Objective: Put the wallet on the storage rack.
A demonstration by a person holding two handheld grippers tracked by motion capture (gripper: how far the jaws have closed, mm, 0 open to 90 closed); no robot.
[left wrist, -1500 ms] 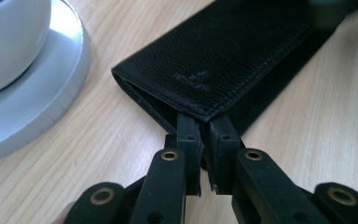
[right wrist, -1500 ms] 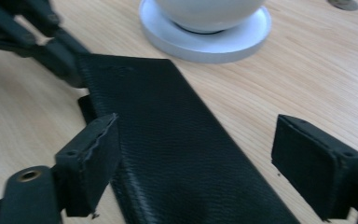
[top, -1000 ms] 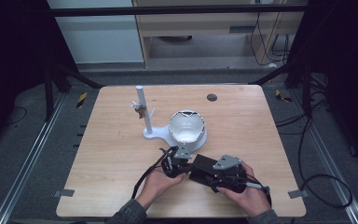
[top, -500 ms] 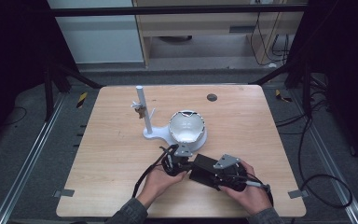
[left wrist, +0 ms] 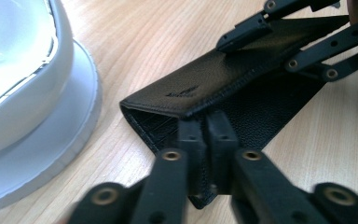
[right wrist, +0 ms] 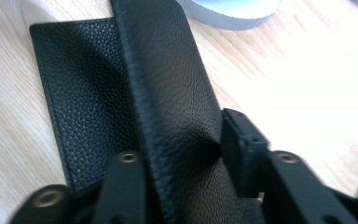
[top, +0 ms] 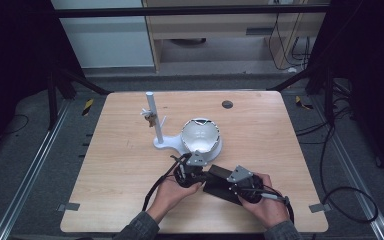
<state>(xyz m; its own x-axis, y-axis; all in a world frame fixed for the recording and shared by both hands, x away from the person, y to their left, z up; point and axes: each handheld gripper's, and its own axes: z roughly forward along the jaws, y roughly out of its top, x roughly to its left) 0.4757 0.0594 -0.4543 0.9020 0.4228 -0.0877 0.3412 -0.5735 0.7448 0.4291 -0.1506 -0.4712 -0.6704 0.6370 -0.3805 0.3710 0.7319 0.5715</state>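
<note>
Just beside white bowl [top: 200, 136]: both tools [top: 192, 172] [top: 232, 184] pinching black wallet [left wrist: 205, 88]

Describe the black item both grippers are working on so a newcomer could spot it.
On the wooden table, look just in front of the white bowl, near the person's edge. The black leather wallet lies there, partly opened, pinched by the left gripper and right gripper. It is the only flat, dark, grained thing there.

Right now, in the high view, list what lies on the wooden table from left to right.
White upright post on its round base → white bowl-shaped holder → small dark round disc → right gripper, clamped on the black leather wallet.
</note>
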